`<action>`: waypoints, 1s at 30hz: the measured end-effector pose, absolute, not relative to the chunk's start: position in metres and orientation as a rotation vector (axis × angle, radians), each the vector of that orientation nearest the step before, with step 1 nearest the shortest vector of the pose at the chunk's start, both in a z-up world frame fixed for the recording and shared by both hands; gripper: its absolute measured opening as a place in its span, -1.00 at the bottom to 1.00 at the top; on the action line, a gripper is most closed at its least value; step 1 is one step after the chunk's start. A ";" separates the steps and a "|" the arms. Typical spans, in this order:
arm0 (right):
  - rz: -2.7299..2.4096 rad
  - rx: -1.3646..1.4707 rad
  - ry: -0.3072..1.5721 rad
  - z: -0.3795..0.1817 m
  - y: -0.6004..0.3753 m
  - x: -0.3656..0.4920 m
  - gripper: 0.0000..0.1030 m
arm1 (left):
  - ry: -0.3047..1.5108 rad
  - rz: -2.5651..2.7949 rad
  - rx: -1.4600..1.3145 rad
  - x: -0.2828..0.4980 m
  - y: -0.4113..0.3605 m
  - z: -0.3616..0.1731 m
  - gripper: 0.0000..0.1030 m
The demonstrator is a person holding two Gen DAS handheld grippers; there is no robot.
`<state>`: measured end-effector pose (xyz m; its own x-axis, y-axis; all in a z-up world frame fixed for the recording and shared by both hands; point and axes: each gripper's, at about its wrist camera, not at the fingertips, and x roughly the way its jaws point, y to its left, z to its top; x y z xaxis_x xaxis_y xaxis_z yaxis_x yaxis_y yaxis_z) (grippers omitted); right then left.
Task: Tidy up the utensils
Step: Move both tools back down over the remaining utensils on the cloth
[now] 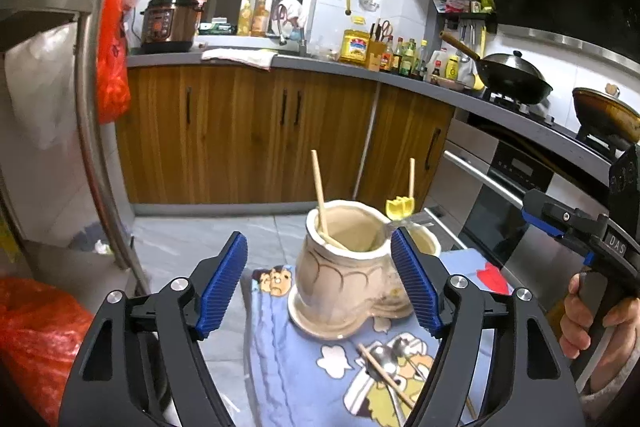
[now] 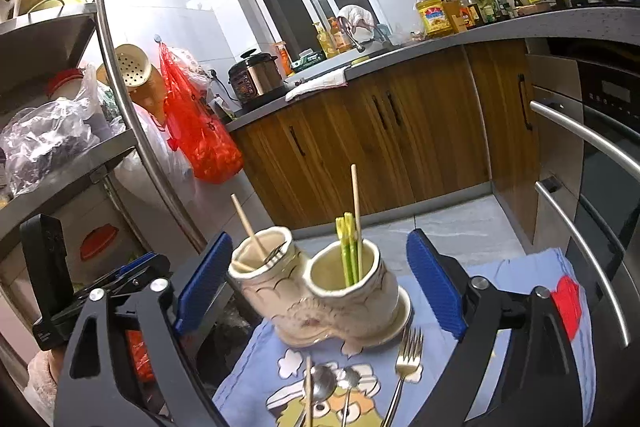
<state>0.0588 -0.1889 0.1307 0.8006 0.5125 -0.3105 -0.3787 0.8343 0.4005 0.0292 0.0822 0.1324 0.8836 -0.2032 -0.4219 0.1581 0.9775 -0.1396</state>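
While both tools stand wide and empty, left tool (image 1: 320, 283) and right tool (image 2: 320, 283), the two-cup ceramic holder (image 2: 320, 291) already carries chopsticks and a fork. Left on the cartoon cloth (image 2: 500, 367): one fork (image 2: 408, 359), two spoons (image 2: 324, 383) and a chopstick (image 2: 308, 391). Judged about half done.

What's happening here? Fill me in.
A person is sorting cutlery into a two-cup ceramic holder on a blue cartoon cloth. Both the left gripper and right gripper are open and empty. Chopsticks stand in the cups; a fork, two spoons and a chopstick remain on the cloth.
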 end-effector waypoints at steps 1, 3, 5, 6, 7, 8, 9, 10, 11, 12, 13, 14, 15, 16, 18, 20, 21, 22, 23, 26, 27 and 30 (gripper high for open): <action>0.485 0.331 0.426 0.131 -0.189 0.056 0.75 | 0.451 -0.186 -0.101 0.024 0.081 0.133 0.47; 0.482 0.329 0.433 0.129 -0.188 0.047 0.78 | 0.455 -0.186 -0.103 0.017 0.078 0.133 0.48; 0.475 0.317 0.442 0.125 -0.186 0.040 0.83 | 0.462 -0.189 -0.110 0.010 0.075 0.132 0.50; 0.470 0.310 0.445 0.123 -0.185 0.037 0.85 | 0.464 -0.190 -0.111 0.008 0.074 0.130 0.50; 0.464 0.302 0.448 0.120 -0.184 0.034 0.87 | 0.469 -0.191 -0.113 0.004 0.071 0.128 0.52; 0.454 0.293 0.453 0.117 -0.183 0.031 0.89 | 0.473 -0.192 -0.116 0.002 0.071 0.125 0.52; 0.448 0.289 0.457 0.114 -0.184 0.029 0.89 | 0.478 -0.193 -0.119 0.001 0.069 0.123 0.53; 0.439 0.285 0.463 0.109 -0.184 0.028 0.89 | 0.489 -0.192 -0.122 0.000 0.066 0.119 0.54; 0.426 0.281 0.469 0.104 -0.185 0.026 0.89 | 0.499 -0.191 -0.122 0.000 0.063 0.115 0.54; 0.414 0.276 0.475 0.101 -0.186 0.026 0.89 | 0.508 -0.189 -0.120 -0.001 0.061 0.112 0.54; 0.402 0.270 0.482 0.096 -0.186 0.026 0.89 | 0.518 -0.184 -0.114 -0.001 0.058 0.108 0.55; 0.382 0.259 0.498 0.089 -0.187 0.027 0.89 | 0.522 -0.181 -0.111 -0.002 0.055 0.104 0.56; 0.367 0.252 0.510 0.083 -0.188 0.028 0.89 | 0.527 -0.178 -0.108 -0.002 0.053 0.100 0.59; 0.353 0.246 0.521 0.078 -0.190 0.029 0.89 | 0.535 -0.179 -0.107 -0.003 0.050 0.095 0.63; 0.326 0.233 0.550 0.065 -0.193 0.031 0.89 | 0.556 -0.179 -0.104 -0.001 0.045 0.085 0.66; 0.308 0.224 0.575 0.055 -0.196 0.034 0.89 | 0.574 -0.175 -0.097 0.001 0.041 0.075 0.67; 0.297 0.217 0.594 0.048 -0.198 0.036 0.89 | 0.591 -0.171 -0.095 0.003 0.039 0.067 0.67; 0.289 0.210 0.609 0.043 -0.199 0.038 0.89 | 0.601 -0.169 -0.096 0.004 0.038 0.063 0.68; 0.283 0.206 0.616 0.039 -0.200 0.038 0.89 | 0.615 -0.167 -0.096 0.007 0.038 0.057 0.68; 0.260 0.190 0.640 0.028 -0.205 0.041 0.89 | 0.659 -0.153 -0.092 0.014 0.038 0.038 0.68; 0.254 0.184 0.647 0.024 -0.207 0.042 0.89 | 0.675 -0.149 -0.091 0.017 0.038 0.031 0.68; 0.248 0.163 0.663 0.016 -0.209 0.045 0.89 | 0.704 -0.146 -0.088 0.020 0.036 0.019 0.68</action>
